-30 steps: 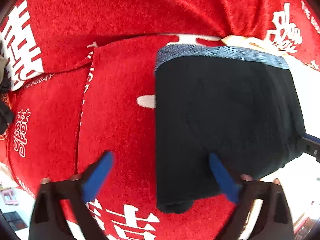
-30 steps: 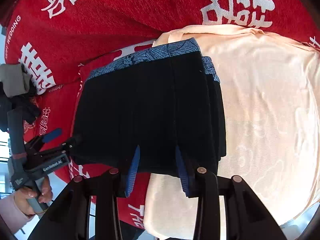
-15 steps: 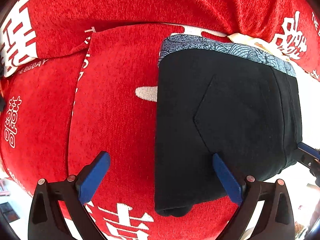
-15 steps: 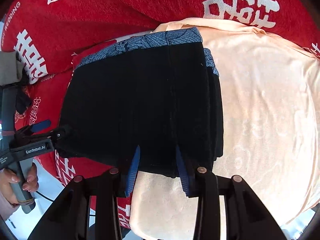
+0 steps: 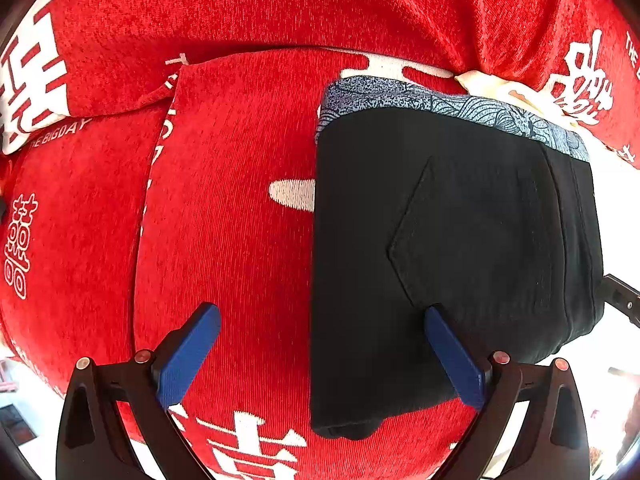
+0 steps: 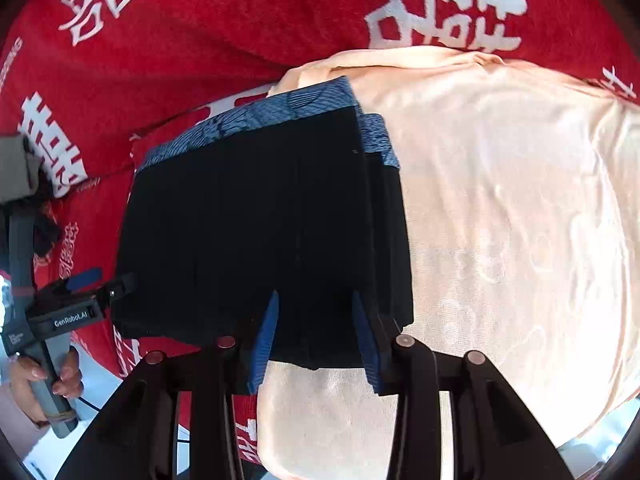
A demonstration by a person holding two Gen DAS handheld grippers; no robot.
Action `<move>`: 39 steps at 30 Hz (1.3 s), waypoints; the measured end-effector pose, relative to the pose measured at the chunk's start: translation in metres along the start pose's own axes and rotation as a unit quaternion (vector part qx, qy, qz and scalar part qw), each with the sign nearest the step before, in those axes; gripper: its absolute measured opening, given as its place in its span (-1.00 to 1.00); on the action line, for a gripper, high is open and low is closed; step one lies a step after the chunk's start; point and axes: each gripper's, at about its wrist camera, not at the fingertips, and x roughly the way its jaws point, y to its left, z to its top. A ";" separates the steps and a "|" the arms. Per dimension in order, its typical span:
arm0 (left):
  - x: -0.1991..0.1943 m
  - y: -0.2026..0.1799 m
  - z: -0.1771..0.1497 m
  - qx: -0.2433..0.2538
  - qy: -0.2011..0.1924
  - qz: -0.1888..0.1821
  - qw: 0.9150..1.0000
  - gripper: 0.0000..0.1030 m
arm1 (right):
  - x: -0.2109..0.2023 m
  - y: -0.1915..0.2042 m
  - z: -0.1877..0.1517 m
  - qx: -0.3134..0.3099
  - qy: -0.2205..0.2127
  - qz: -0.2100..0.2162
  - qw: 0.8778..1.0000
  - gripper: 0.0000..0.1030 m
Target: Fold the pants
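Black folded pants (image 5: 460,240) on red blanket (image 5: 224,220); left gripper (image 5: 320,354) spread wide, right gripper (image 6: 314,334) narrowly parted, both holding nothing.

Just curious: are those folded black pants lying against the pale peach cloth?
Touching. The right wrist view shows the folded black pants overlapping the pale peach cloth, their right edge and near corner lying directly on it.

It looked like a home, likely a bedroom: ahead of both grippers a soft red blanket (image 5: 240,220) with white wedding characters covered everything, and a peach towel (image 6: 520,220) lay right of the right one.
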 end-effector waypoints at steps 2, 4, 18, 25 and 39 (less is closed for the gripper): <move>0.000 0.001 0.003 -0.002 0.000 -0.002 1.000 0.98 | 0.000 -0.004 0.000 0.004 -0.001 -0.003 1.000 0.06; 0.000 0.006 0.007 -0.010 -0.007 0.003 1.000 0.98 | 0.000 -0.008 0.000 0.005 0.002 -0.005 1.000 0.07; 0.015 0.016 0.029 -0.043 -0.008 -0.062 0.997 0.98 | 0.008 -0.051 0.005 0.060 0.013 0.065 0.996 0.12; 0.022 0.021 0.048 -0.058 -0.051 -0.001 0.997 0.98 | -0.003 -0.052 0.032 0.031 -0.016 0.073 0.997 0.12; 0.036 0.046 0.050 -0.045 -0.013 -0.075 0.996 1.00 | 0.007 -0.029 0.032 -0.009 -0.007 0.080 0.997 0.13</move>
